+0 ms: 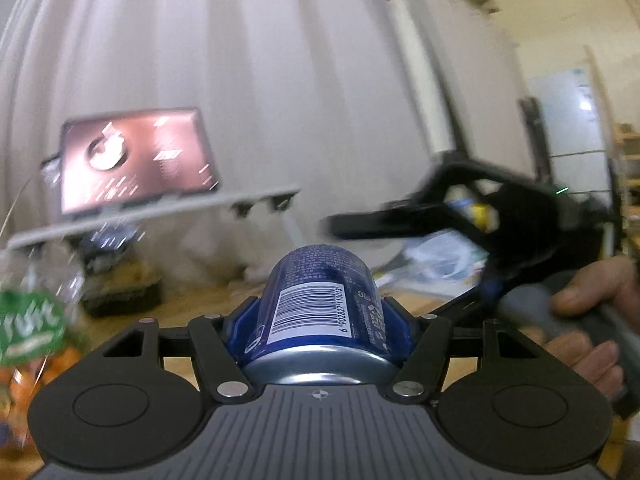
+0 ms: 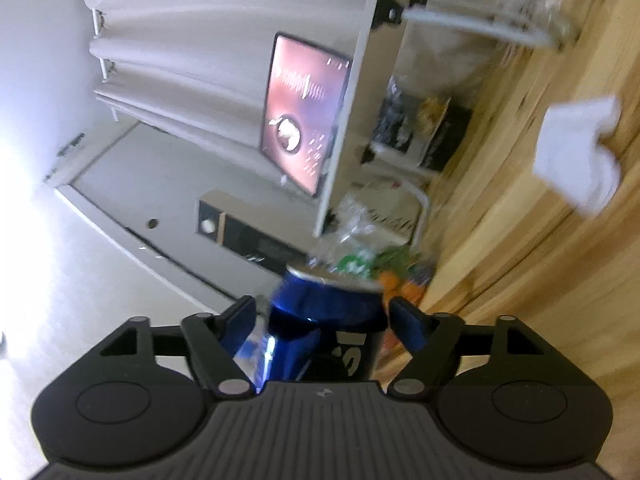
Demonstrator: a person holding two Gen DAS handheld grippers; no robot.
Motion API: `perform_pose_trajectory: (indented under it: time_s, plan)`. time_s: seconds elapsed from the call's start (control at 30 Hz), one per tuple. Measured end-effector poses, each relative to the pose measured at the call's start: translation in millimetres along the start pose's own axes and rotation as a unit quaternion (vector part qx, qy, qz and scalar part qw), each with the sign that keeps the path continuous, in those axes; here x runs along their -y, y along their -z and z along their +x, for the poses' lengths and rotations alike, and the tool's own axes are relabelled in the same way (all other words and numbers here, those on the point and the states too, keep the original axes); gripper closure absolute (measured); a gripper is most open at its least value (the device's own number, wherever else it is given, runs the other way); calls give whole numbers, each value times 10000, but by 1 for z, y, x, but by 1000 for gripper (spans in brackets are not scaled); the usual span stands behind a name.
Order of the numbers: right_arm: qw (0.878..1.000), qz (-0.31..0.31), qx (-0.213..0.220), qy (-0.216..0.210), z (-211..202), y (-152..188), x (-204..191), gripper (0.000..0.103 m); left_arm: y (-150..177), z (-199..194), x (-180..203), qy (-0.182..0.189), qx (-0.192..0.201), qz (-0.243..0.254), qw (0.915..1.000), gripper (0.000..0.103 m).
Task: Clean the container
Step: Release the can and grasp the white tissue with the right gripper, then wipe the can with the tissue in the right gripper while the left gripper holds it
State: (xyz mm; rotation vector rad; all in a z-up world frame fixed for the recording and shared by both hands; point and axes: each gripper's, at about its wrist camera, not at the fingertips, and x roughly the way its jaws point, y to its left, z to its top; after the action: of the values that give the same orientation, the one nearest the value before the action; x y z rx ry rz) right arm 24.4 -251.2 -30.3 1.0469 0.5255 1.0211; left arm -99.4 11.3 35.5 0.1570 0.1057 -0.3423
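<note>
A blue drink can (image 1: 320, 300) with a white barcode label lies lengthwise between the fingers of my left gripper (image 1: 320, 305), which is shut on it, the silver end toward the camera. To the right, a hand (image 1: 588, 292) holds my right gripper (image 1: 400, 200), blurred, its jaws spread and its fingers reaching in past the can's far end. In the right wrist view a blue can (image 2: 326, 312) sits between the fingers of the right gripper (image 2: 324, 309) with a visible gap on the left side, so the pads do not clamp it. I cannot tell whether it is the same can.
A lit tablet (image 1: 136, 160) leans on a white shelf (image 1: 160, 212) before a pale curtain. A clear bag with a green label and oranges (image 1: 32, 320) lies at the left. The wooden table (image 2: 540, 260) carries a white crumpled paper (image 2: 576, 156). Plastic bags (image 1: 436, 256) lie beyond the can.
</note>
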Motion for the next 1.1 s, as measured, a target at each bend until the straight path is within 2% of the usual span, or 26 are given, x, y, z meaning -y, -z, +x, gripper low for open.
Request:
perform_pose_trajectory:
  time_s: [0.03,0.07,0.1,0.13,0.17,0.2,0.27,0.3,0.43,0.5,0.57,0.6,0.67,0.73,0.77,0.8,0.87,0.93,1.03,1.07,1.1]
  plan:
    - [9990,-286,38,346,-2,-6,-3,25,2,3,-5,-105,-98,-86,9999,36]
    - [9936,-717,52,872,-3,-13,-9,25,4,7,-10,-179,-190,-147,9996,36]
    - [9787,-1318,-9,1577,-1,-21,-16,28,6,10,-13,-243,-270,-227,9991,36]
    - [9545,-1938,-155,2260,6,-26,-21,34,7,12,-17,-297,-339,-324,9985,36]
    - [9242,-2537,-348,2835,15,-29,-25,51,8,13,-19,-342,-386,-398,9979,36]
    - [8906,-3095,-557,3285,26,-32,-26,63,8,14,-20,-377,-412,-450,9974,36]
    - [8401,-3813,-796,3775,42,-37,-24,65,9,17,-20,-419,-528,-461,9967,36]
    - [8317,-3924,-862,3833,48,-40,-22,65,9,19,-19,-447,-584,-439,9963,36]
    - [8138,-4008,-1187,4039,72,-55,-11,65,8,24,-14,-416,-740,-271,9960,36]
    - [8005,-4109,-1421,4126,84,-54,-1,68,8,23,-11,-390,-689,-211,9966,36]
    - [7937,-4184,-1630,4103,90,-51,6,81,7,22,-8,-430,-654,-133,9968,36]
    - [7904,-4275,-1646,4068,91,-49,8,93,7,22,-7,-437,-659,-95,9968,36]
    - [7836,-4409,-1692,4037,92,-47,8,93,7,24,-5,-431,-711,-48,9965,36]
    - [7879,-4432,-1637,3948,90,-49,2,93,7,24,-5,-419,-734,-51,9964,36]
    - [7933,-4441,-1549,3865,87,-48,-5,93,7,25,-5,-414,-741,-56,9964,36]
    - [8037,-4413,-1452,3718,83,-48,-14,93,7,25,-5,-415,-751,-53,9963,36]
    - [8328,-4292,-1251,3265,74,-49,-40,93,7,26,-5,-424,-779,-26,9961,36]
    - [8592,-4231,-1156,2633,65,-43,-76,93,7,27,-3,-413,-800,21,9959,36]
    - [8751,-4181,-1434,1971,64,-21,-113,93,7,28,-1,-419,-822,86,9957,36]
    - [8775,-4167,-1598,1756,66,-12,-122,93,7,28,0,-410,-828,111,9957,36]
    - [8749,-4216,-1764,1602,69,-2,-129,93,7,28,0,-402,-824,134,9957,36]
